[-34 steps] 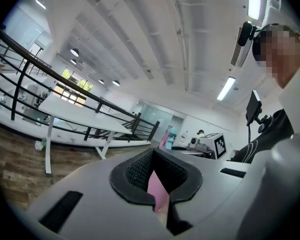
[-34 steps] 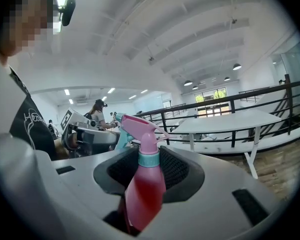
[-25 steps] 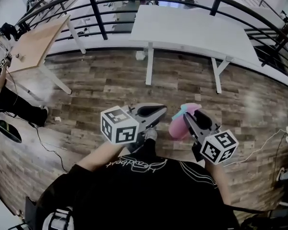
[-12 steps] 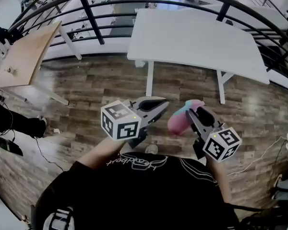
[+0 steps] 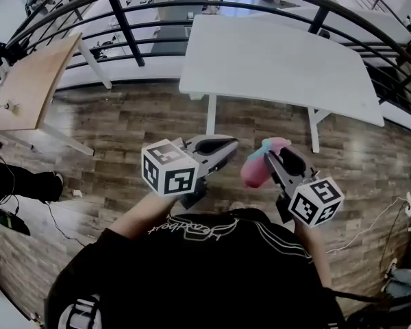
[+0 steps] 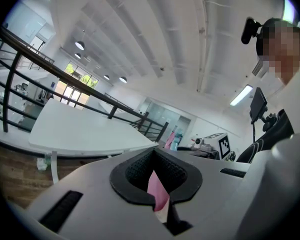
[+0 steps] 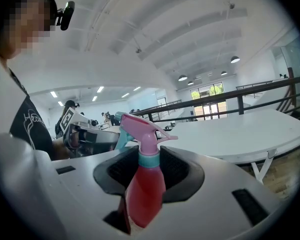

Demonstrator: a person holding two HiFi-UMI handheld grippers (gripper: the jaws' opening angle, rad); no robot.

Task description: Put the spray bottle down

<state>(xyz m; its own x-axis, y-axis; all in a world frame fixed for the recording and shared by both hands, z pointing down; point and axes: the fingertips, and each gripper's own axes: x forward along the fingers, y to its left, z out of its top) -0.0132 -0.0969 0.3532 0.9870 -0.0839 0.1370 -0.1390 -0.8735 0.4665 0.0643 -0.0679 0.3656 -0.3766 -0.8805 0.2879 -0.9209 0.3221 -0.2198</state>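
The spray bottle point(image 5: 255, 171) is pink-red with a teal collar and a pink trigger head. My right gripper point(image 5: 270, 157) is shut on it, holding it in the air above the wooden floor, short of the white table point(image 5: 274, 53). In the right gripper view the bottle point(image 7: 142, 189) stands upright between the dark pads, nozzle to the right, with the right gripper point(image 7: 147, 171) closed round its body. My left gripper point(image 5: 222, 148) hovers beside it with its jaws together. In the left gripper view the left gripper point(image 6: 155, 171) shows only a thin pink sliver in its gap; what that is I cannot tell.
A wooden table point(image 5: 34, 81) stands at the left. A black railing point(image 5: 127, 26) runs behind both tables. The white table's legs point(image 5: 210, 115) stand on plank flooring point(image 5: 123, 125). A white cable point(image 5: 370, 218) lies on the floor at the right.
The white table has come nearer and larger in the head view. Both grippers stay at the same height side by side, the bottle still held. The shoe seen earlier is out of sight.
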